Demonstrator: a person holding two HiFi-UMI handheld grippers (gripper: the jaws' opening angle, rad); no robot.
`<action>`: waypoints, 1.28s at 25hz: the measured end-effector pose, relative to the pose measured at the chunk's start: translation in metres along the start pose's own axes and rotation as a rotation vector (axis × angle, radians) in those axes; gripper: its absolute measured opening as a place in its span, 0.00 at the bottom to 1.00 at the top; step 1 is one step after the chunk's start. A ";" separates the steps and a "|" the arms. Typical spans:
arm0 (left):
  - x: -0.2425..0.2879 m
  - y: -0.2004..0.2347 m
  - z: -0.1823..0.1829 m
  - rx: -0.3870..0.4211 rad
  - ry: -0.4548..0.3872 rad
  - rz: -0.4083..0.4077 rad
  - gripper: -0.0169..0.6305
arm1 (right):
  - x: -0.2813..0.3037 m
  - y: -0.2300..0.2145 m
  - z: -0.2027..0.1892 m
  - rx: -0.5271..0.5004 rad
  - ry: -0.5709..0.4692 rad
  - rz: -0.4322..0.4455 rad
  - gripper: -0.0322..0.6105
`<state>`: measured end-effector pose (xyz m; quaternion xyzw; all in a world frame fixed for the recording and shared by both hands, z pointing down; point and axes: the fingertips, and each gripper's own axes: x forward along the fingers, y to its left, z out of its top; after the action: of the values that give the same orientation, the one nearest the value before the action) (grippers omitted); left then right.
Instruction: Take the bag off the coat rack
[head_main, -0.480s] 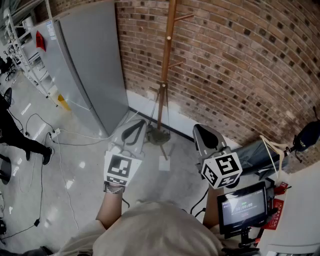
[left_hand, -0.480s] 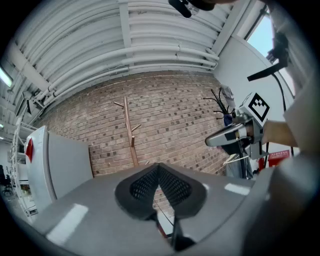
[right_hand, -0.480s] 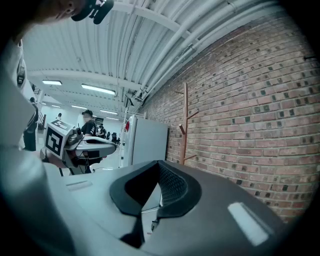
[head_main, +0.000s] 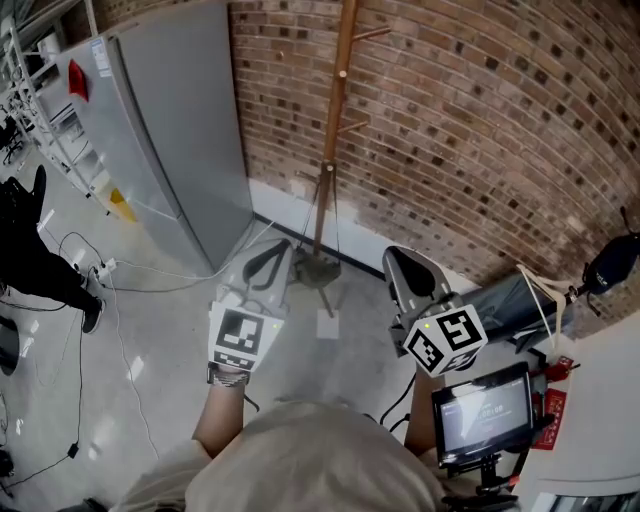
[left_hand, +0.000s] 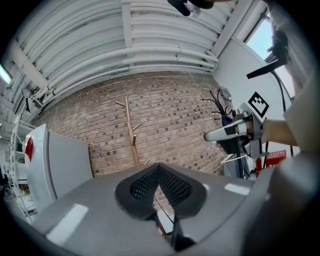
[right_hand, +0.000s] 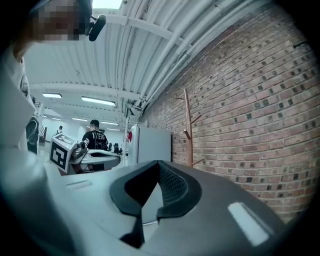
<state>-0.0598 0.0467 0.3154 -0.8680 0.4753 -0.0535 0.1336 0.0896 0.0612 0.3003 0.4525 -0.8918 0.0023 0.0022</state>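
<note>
Left gripper: its jaws are pressing together on nothing. It is pointing level toward the foot of the rack, being carried as an empty tool rather than working.
Right gripper: it is likewise closed and holding nothing, hovering level just right of centre in the head view, beside its partner and well short of the wall.
Coat rack: this wooden pole is standing against the brick wall, running from the top centre of the head view down to a dark round foot. Every peg I can make out is showing bare.
Bag: I am not seeing one hanging on the rack. A grey soft thing with pale cord handles is lying at the right edge of the head view, well apart from the rack. It may be the bag, but I cannot tell.
Thin lines by the lower pole: they are slanting down to the foot, and whether they are struts or straps is too fine to say.
Stance: the person is facing the rack with both tools out in front, probably lining up with it.
Surroundings: a grey cabinet is filling the upper left, someone in black is standing at the left edge, and a small screen is glowing at lower right.
</note>
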 end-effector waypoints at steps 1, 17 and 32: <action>-0.002 0.001 -0.001 0.003 0.001 -0.005 0.03 | 0.001 0.002 -0.001 -0.002 0.001 -0.009 0.05; -0.048 0.028 -0.027 -0.021 0.007 -0.106 0.03 | 0.024 0.077 -0.014 -0.030 0.032 -0.001 0.05; -0.011 0.049 -0.037 -0.036 0.012 -0.085 0.03 | 0.056 0.041 -0.020 0.001 0.015 0.017 0.05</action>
<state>-0.1132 0.0240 0.3378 -0.8892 0.4398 -0.0559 0.1128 0.0235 0.0397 0.3202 0.4448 -0.8955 0.0063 0.0088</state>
